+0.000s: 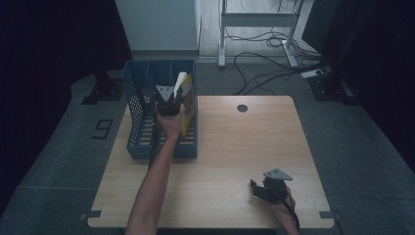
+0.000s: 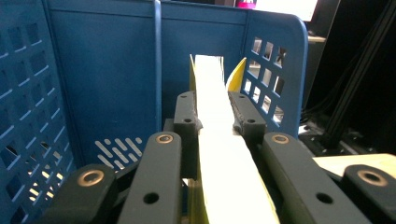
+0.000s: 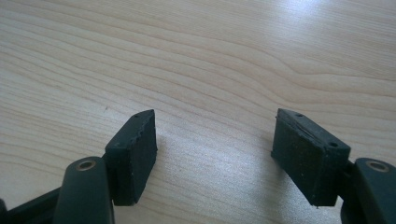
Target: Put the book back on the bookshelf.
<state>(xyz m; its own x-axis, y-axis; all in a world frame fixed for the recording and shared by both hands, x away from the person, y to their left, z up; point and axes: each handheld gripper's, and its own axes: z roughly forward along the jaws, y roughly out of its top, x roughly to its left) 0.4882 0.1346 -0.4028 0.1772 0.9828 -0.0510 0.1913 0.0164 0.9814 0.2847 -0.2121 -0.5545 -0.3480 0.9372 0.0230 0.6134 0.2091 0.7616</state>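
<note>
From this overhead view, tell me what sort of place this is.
Probably a lab or recording workshop rather than a home. A light wooden table stands on grey speckled flooring between dark curtains, loose black cables trail under a white metal desk frame, and a number nine is taped on the floor.

A pale wood-grain tabletop (image 1: 230,147) with rounded corners stands on grey speckled carpet (image 1: 63,147), a small dark round port (image 1: 242,108) set near its far edge. Beyond it, black cables (image 1: 266,63) trail across the floor around the white legs of a metal frame (image 1: 257,22). A white power strip (image 1: 311,74) lies at right; a figure nine (image 1: 102,129) marks the carpet at left.
</note>
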